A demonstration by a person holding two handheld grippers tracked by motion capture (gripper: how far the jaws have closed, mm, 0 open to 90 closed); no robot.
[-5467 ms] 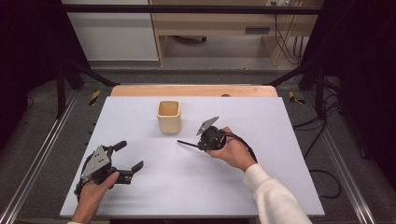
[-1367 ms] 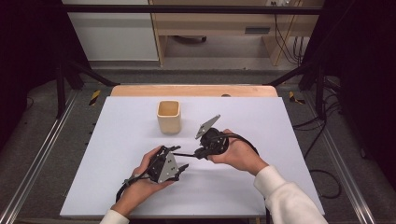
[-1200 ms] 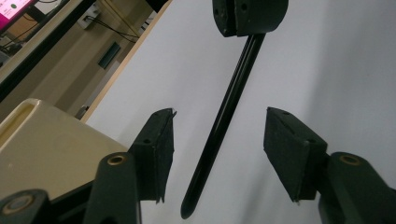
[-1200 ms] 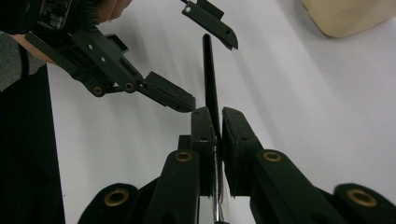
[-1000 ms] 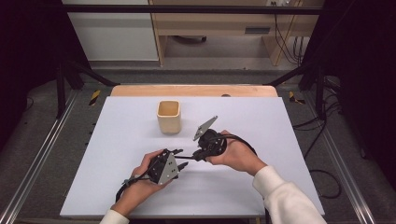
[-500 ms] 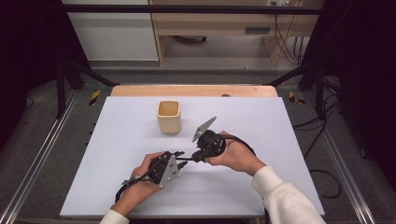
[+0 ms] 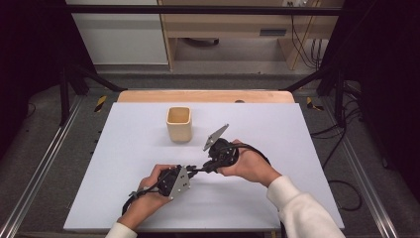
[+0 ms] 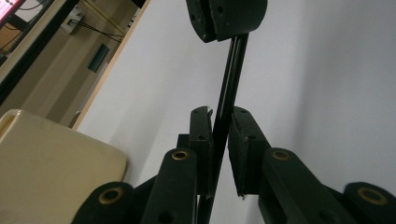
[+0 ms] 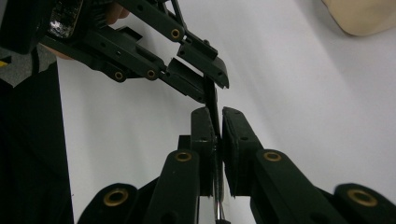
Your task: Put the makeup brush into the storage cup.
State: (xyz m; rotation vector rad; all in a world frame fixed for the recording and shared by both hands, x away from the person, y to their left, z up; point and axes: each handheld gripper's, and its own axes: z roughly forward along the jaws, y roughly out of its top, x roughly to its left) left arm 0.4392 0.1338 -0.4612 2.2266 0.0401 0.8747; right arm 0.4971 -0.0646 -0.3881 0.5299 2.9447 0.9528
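The table top (image 7: pixel 124 163) is showing a matt, smooth pale surface with a bare wood strip (image 7: pixel 203 95) at its far edge. The cup (image 7: pixel 179 124) is looking like smooth cream plastic, possibly ceramic. Both grippers' jaws are appearing as matt black plastic with brass-coloured pivots (image 8: pixel 180 154).

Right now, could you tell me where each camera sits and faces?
High view: above the person's side, looking down on the white table; left hand, right hand show.
Left gripper view: rides the left gripper, looking along its black jaws at a thin black rod.
Right gripper view: rides the right gripper, facing the left gripper.
Shared: both gripper views show the rod and the beige square cup.
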